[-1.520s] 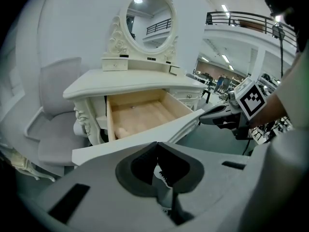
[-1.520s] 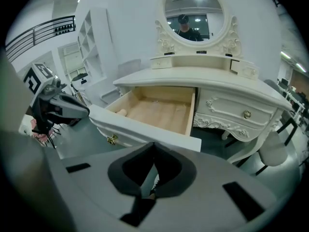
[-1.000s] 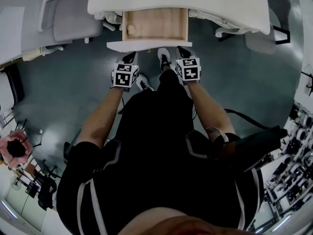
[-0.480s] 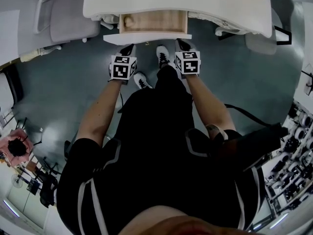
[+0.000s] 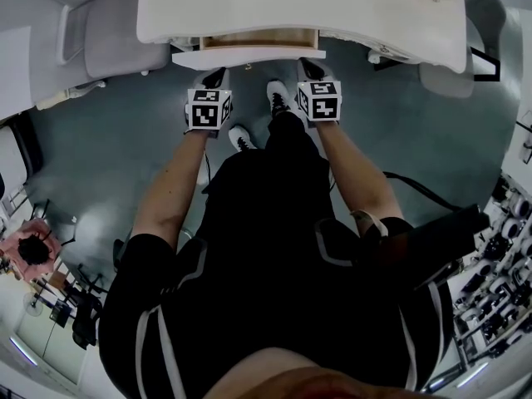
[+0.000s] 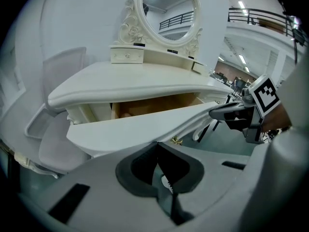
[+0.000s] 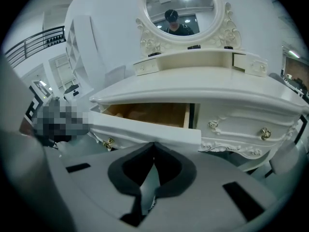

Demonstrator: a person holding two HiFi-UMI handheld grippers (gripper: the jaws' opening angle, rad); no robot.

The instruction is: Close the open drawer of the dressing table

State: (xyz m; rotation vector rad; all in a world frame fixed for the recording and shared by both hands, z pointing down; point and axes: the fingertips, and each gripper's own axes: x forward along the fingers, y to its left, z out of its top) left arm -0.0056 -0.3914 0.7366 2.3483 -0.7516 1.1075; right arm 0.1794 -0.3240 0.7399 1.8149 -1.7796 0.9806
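Note:
The white dressing table point(image 5: 332, 7) runs along the top of the head view. Its drawer point(image 5: 249, 56) stands a little way out, with a thin strip of wooden inside showing. My left gripper point(image 5: 218, 75) and right gripper point(image 5: 309, 65) are both shut, and their tips rest against the drawer's white front. In the left gripper view the shut left gripper point(image 6: 157, 143) meets the drawer front point(image 6: 140, 128), next to a gold handle point(image 6: 175, 140). In the right gripper view the right gripper point(image 7: 153, 143) touches the drawer front point(image 7: 145, 127), and the wooden inside point(image 7: 145, 114) shows behind it.
A grey chair point(image 5: 116, 32) stands left of the table, and another seat point(image 5: 440, 73) stands at the right. An oval mirror point(image 7: 181, 6) rises from the tabletop. A shut side drawer with a gold knob point(image 7: 264, 133) is to the right. The person's shoes point(image 5: 278, 96) are below the drawer.
Both grippers have moved forward toward the table, and the drawer has slid in with them. Much less of its wooden inside shows now.

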